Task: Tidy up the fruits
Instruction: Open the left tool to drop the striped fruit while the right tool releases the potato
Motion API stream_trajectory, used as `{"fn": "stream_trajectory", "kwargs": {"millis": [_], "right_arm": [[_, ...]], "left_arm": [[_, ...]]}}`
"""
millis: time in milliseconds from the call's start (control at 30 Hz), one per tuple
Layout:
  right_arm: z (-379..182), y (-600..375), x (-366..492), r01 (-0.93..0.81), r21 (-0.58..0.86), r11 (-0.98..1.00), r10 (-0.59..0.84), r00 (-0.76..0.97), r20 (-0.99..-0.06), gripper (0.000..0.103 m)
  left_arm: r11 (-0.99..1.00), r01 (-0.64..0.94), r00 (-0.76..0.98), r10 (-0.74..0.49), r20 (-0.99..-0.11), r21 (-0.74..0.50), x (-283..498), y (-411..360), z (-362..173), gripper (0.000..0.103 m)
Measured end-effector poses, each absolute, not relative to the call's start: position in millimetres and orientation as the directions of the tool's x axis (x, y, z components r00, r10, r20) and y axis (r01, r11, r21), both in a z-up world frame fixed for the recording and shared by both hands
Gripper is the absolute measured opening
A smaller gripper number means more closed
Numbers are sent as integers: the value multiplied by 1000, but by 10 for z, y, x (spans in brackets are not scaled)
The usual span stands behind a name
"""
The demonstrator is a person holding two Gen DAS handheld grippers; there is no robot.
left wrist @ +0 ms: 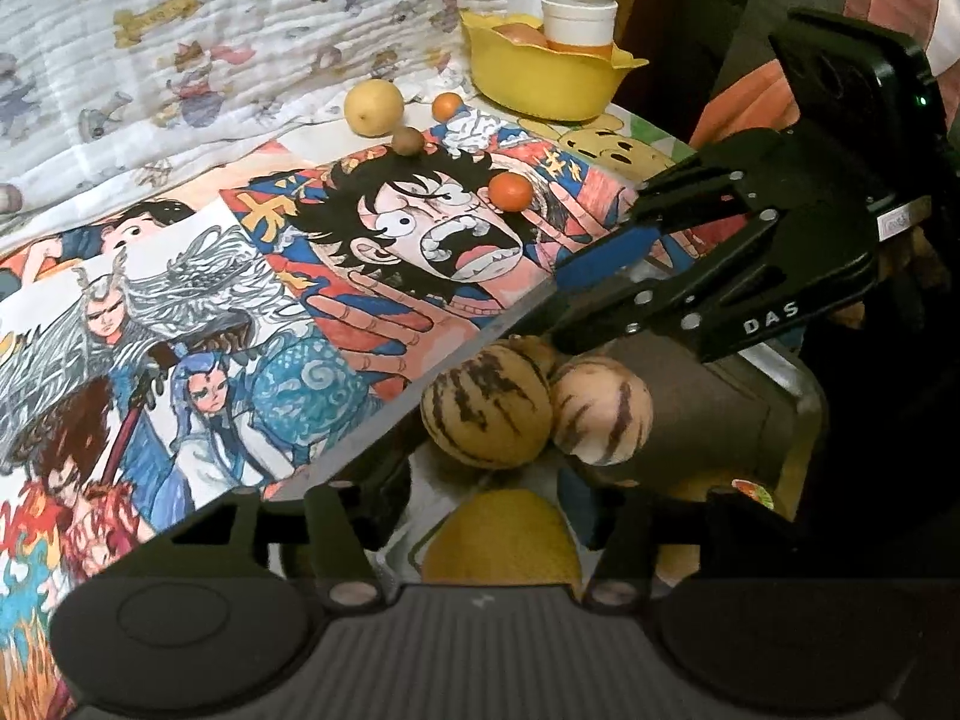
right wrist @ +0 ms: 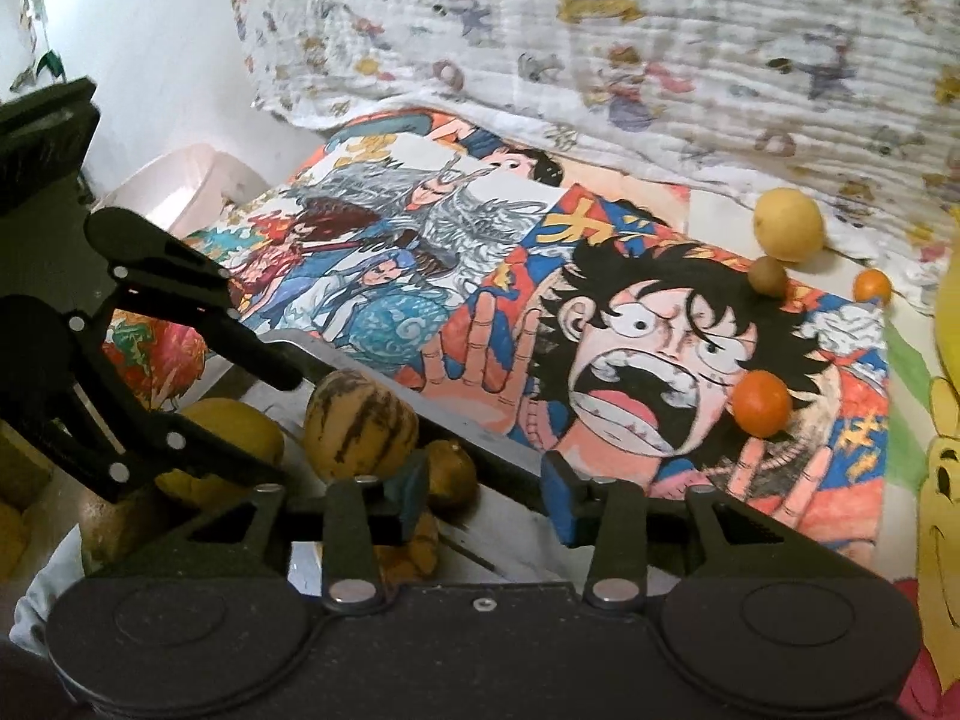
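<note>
- Our left claw [left wrist: 480, 516] hangs past the counter's near edge, over a cluster of fruit below counter level; its jaws stand part open with nothing pinched between them.
- Right under it sits a plain yellow fruit [left wrist: 501, 540], and just beyond lie two striped melons [left wrist: 486, 414] touching side by side.
- Our right claw [right wrist: 486, 504] is over the same near edge, jaws part open, pads [right wrist: 561, 495] clear of everything; one striped melon shows just ahead of its left finger.
- Up on the counter [left wrist: 240, 276], covered in bright cartoon drawings, an orange [left wrist: 510, 191] rests on the shouting face, well in from the edges.
- Toward the far edge we see a yellow pear [left wrist: 373, 107], a small brown fruit [left wrist: 408, 141] touching it in front, and a second small orange [left wrist: 446, 106] near them.
- At the far right corner stands a yellow bowl [left wrist: 540, 84] holding orange fruit and a white jar [left wrist: 579, 15].
- A printed cloth [left wrist: 210, 30] hangs behind the far edge.
</note>
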State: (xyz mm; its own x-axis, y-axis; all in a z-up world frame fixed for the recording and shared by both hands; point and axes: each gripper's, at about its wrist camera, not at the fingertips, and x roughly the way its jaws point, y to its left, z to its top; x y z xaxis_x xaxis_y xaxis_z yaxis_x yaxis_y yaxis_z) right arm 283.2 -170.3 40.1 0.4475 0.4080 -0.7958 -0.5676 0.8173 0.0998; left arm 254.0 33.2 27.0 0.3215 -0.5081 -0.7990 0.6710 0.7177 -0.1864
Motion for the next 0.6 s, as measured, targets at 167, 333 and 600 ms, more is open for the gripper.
{"fn": "stream_trajectory", "kwargs": {"millis": [167,333,600], "right_arm": [[499,-1859,2660,-549,122,827,426,471,-773,66],[579,-1971,2443,-557,134,820,447,475,-759,85],[611,-2107,2191,-601,82,795,426,456,-782,101]], "left_arm": [[750,635,366,-503,-783,-186,2421,410,391,83],[786,595,405,-475,-781,-170,2271,510,523,95],[804,581,392,-413,-822,-127,2080,565,630,102]]}}
